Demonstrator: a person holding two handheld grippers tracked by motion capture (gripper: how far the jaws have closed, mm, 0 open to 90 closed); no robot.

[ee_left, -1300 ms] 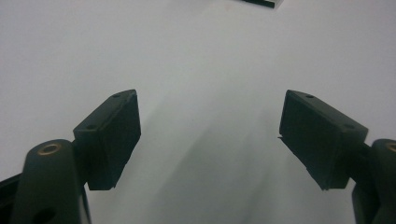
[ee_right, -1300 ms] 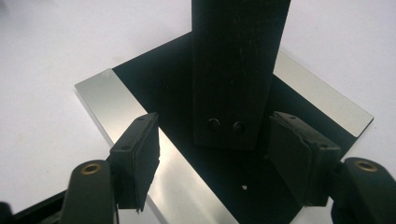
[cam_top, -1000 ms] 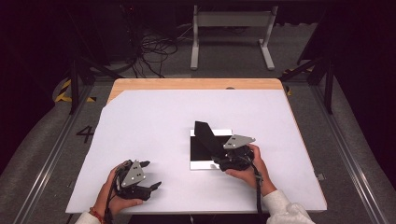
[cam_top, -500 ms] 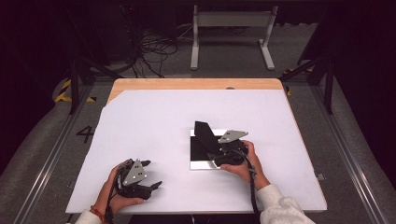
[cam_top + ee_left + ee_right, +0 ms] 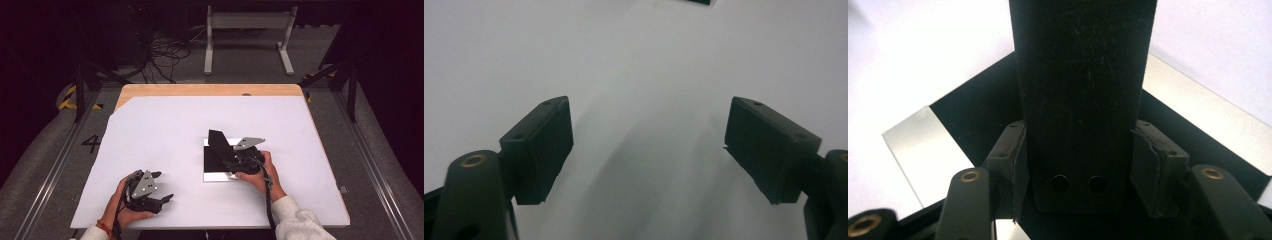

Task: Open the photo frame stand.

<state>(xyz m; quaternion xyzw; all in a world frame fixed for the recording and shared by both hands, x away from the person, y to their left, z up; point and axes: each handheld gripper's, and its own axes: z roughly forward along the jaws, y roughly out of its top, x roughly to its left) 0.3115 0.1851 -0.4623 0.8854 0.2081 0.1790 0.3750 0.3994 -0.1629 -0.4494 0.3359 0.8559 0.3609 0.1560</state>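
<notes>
Right gripper view looks along a black strip that runs straight up between the two jaws, so its long axis follows the gripper's own line. The right gripper has just been closing, and its pads now press on both edges of the strip's near end. High view shows the strip tilted up over a black sheet on a shiny plate. The left gripper rests well apart, its jaws wide with nothing between, so the right hand is nearer.
</notes>
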